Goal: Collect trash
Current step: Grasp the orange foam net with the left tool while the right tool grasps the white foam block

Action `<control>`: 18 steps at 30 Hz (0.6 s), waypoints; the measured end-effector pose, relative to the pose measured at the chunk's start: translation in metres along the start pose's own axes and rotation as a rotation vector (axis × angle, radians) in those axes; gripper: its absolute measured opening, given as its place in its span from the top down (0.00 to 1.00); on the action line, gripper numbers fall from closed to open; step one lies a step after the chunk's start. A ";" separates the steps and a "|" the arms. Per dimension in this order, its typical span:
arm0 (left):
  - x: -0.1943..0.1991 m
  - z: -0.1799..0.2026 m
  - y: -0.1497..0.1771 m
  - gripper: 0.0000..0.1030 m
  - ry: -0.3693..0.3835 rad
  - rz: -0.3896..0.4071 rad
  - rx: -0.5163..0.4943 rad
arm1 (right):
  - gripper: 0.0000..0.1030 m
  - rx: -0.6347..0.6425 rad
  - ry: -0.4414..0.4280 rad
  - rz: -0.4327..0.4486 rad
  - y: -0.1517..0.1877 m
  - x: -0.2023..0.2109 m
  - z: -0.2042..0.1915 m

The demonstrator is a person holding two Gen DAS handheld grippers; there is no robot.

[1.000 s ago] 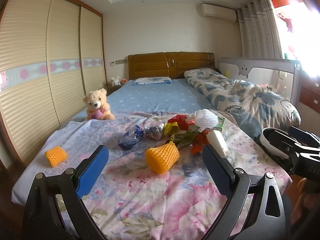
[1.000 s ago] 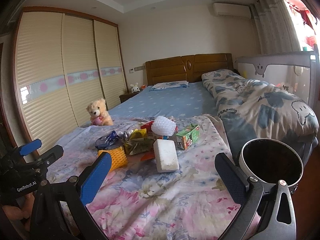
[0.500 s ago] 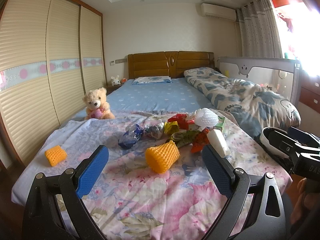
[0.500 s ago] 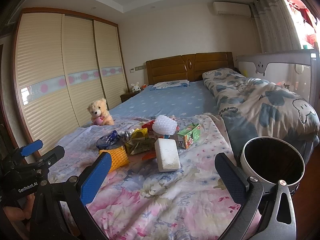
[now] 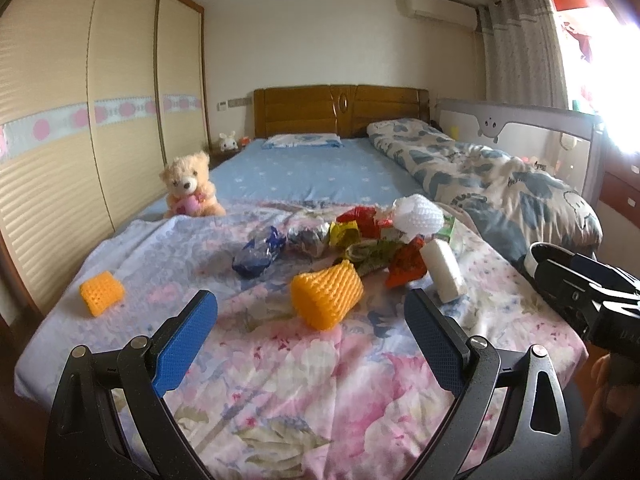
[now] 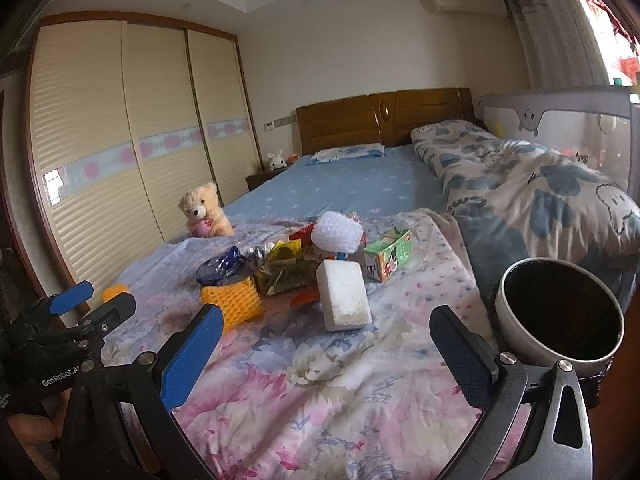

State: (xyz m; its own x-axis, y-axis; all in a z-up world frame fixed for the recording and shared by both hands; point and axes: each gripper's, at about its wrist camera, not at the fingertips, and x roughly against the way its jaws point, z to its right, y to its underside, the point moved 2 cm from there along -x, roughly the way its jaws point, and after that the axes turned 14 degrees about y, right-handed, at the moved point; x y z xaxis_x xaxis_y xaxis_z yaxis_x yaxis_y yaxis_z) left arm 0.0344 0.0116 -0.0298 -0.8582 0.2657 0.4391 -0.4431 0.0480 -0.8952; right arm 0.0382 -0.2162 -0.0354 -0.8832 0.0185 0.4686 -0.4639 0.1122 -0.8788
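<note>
Floral sheet lay under both spread, empty grippers; trash pile ahead, wardrobe left. Right view alone showed bin interior, right of fingers.

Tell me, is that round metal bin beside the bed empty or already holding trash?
Cannot tell for sure: the round metal bin looks dark inside, with no trash visible in the part shown.
</note>
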 end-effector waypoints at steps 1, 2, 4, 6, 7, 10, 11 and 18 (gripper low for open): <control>-0.002 -0.002 0.001 0.06 0.001 -0.008 0.004 | 0.00 -0.002 -0.001 -0.007 0.000 -0.002 0.001; -0.006 -0.004 0.001 0.06 0.002 -0.019 0.009 | 0.00 -0.008 -0.006 -0.017 0.000 -0.006 0.001; -0.013 -0.009 0.002 0.06 0.007 -0.038 0.021 | 0.00 -0.015 -0.012 -0.033 -0.001 -0.013 0.003; -0.022 -0.014 0.003 0.06 0.014 -0.060 0.033 | 0.00 -0.019 -0.010 -0.058 -0.002 -0.023 0.004; -0.026 -0.016 0.004 0.06 0.016 -0.070 0.037 | 0.00 -0.022 -0.012 -0.071 -0.002 -0.028 0.005; -0.038 -0.021 0.005 0.06 0.016 -0.097 0.046 | 0.00 -0.030 -0.015 -0.109 -0.001 -0.045 0.007; -0.043 -0.023 0.006 0.06 0.018 -0.107 0.051 | 0.00 -0.031 -0.018 -0.125 -0.001 -0.052 0.007; -0.079 -0.034 0.007 0.07 0.033 -0.175 0.082 | 0.01 -0.020 -0.033 -0.220 0.005 -0.096 0.005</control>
State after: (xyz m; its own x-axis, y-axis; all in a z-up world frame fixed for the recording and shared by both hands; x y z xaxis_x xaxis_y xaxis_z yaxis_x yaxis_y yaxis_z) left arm 0.1078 0.0239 -0.0730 -0.7581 0.2918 0.5832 -0.6053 0.0179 -0.7958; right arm 0.1207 -0.2227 -0.0851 -0.7630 -0.0410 0.6451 -0.6442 0.1297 -0.7537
